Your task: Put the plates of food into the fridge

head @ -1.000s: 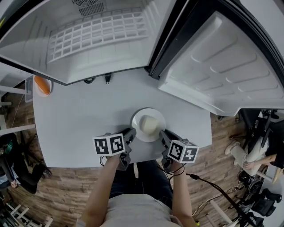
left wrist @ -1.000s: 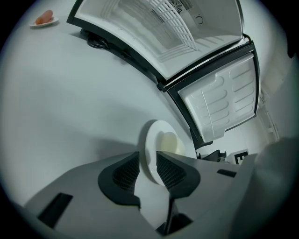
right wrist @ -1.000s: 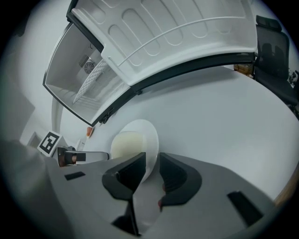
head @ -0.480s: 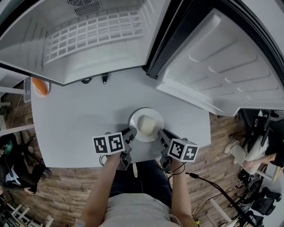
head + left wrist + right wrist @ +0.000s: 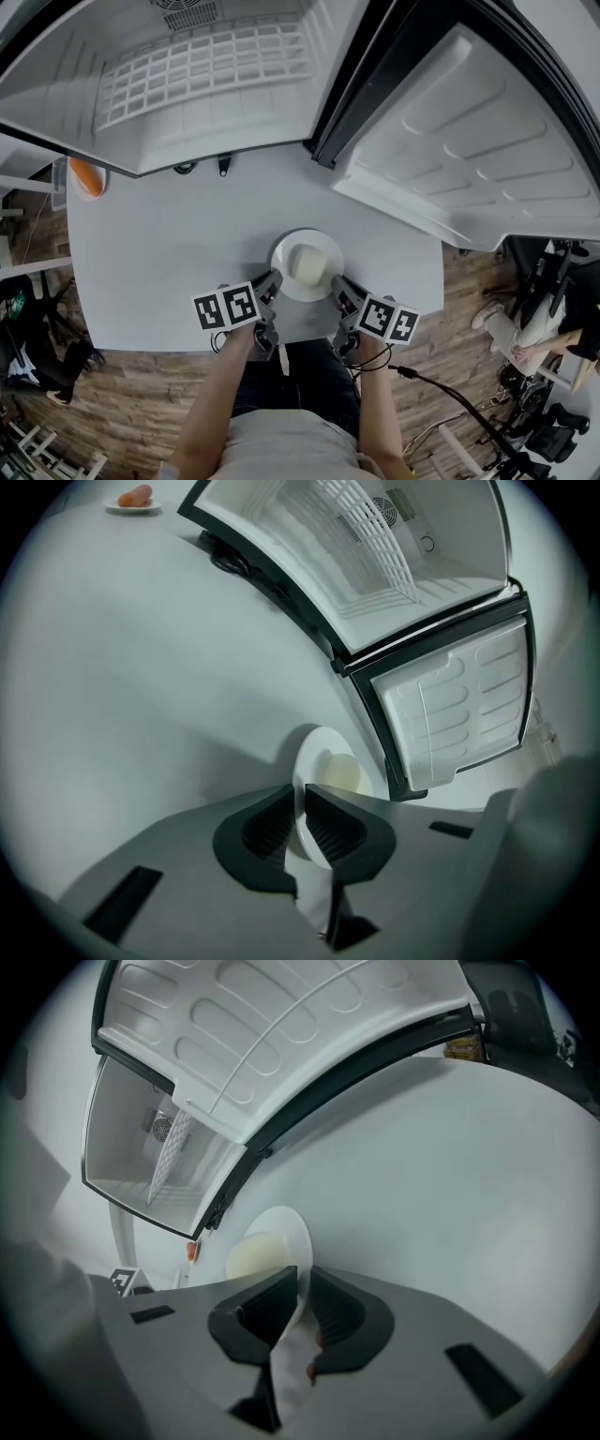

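Pinching the plate [image 5: 309, 237] at both side rims: left gripper [image 5: 300, 797] jaws just closed onto one edge, right gripper [image 5: 302, 1283] clamped on the other. Resting on the table [image 5: 159, 244] before the open fridge [image 5: 206, 84]. Lift evenly with both, keep level, avoid tipping the food [image 5: 310, 263].

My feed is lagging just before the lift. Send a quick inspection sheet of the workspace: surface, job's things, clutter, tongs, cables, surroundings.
Surface: white table, carrying the fridge and two plates.
Job's things: plate with a pale food block near the front edge; second plate with orange food at the far left corner; fridge open, door swung right.
Clutter: nothing seen.
Grippers: left tongs have just been closing, pads on the plate's left rim; right tongs shut on its right rim.
Cables: black cable trailing from the right hand; dark cords at the fridge's foot.
Surroundings: wooden floor; seated person at right.
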`<state>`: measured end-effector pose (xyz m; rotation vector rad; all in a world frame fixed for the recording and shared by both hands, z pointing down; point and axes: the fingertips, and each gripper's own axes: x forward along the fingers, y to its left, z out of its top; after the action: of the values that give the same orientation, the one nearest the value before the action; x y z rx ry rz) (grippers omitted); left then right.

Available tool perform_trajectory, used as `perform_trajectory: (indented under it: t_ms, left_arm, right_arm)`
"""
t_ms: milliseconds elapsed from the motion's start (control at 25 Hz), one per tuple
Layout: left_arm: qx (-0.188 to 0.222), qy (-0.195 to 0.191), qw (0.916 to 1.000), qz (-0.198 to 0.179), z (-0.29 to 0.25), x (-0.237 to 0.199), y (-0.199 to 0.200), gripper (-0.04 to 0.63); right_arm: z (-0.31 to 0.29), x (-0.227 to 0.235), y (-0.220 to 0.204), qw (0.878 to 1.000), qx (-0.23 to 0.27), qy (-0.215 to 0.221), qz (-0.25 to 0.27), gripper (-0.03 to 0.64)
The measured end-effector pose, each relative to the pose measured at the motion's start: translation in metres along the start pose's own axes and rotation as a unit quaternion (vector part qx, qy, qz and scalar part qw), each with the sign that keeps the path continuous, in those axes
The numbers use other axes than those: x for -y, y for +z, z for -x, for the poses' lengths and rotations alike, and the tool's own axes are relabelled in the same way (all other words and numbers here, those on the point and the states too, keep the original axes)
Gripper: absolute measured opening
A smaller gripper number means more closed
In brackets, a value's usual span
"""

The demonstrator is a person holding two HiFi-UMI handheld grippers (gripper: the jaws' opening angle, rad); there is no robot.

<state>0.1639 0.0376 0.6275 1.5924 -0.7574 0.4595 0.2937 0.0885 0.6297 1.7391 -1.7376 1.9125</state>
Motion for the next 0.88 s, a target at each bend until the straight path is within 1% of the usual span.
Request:
perform_trajectory:
  t_ms: [120,280,360,480,560,680,760,880]
  left_arm:
    - [0.018,-0.016,0.9996,0.014,0.006,0.006,0.005,0.037]
    - [0.051,-0.032,0.9977,0.029,0.021,0.015,0.018,0.034]
    - [0.07,-0.039,0.9958,0.042,0.031,0.019,0.025,0.034]
    - [0.105,-0.051,0.9908,0.069,0.049,0.024,0.036,0.032]
    - [0.129,-0.061,0.9856,0.09,0.063,0.026,0.042,0.032]
    - [0.169,-0.075,0.9752,0.121,0.086,0.028,0.056,0.031]
    - [0.195,-0.078,0.9683,0.135,0.104,0.027,0.063,0.029]
    - [0.234,-0.086,0.9555,0.157,0.13,0.024,0.075,0.028]
  right_arm:
    - [0.002,-0.006,0.004,1.0,0.002,0.011,0.005,0.052]
    - [0.004,-0.026,0.015,0.999,0.007,0.035,0.018,0.052]
    - [0.006,-0.039,0.022,0.998,0.009,0.049,0.029,0.052]
    - [0.008,-0.063,0.033,0.996,0.004,0.071,0.046,0.051]
    - [0.008,-0.081,0.04,0.994,0.0,0.083,0.064,0.048]
    - [0.005,-0.113,0.049,0.99,-0.01,0.105,0.098,0.048]
    - [0.002,-0.135,0.052,0.985,-0.021,0.119,0.121,0.048]
    - [-0.004,-0.167,0.054,0.978,-0.033,0.144,0.15,0.048]
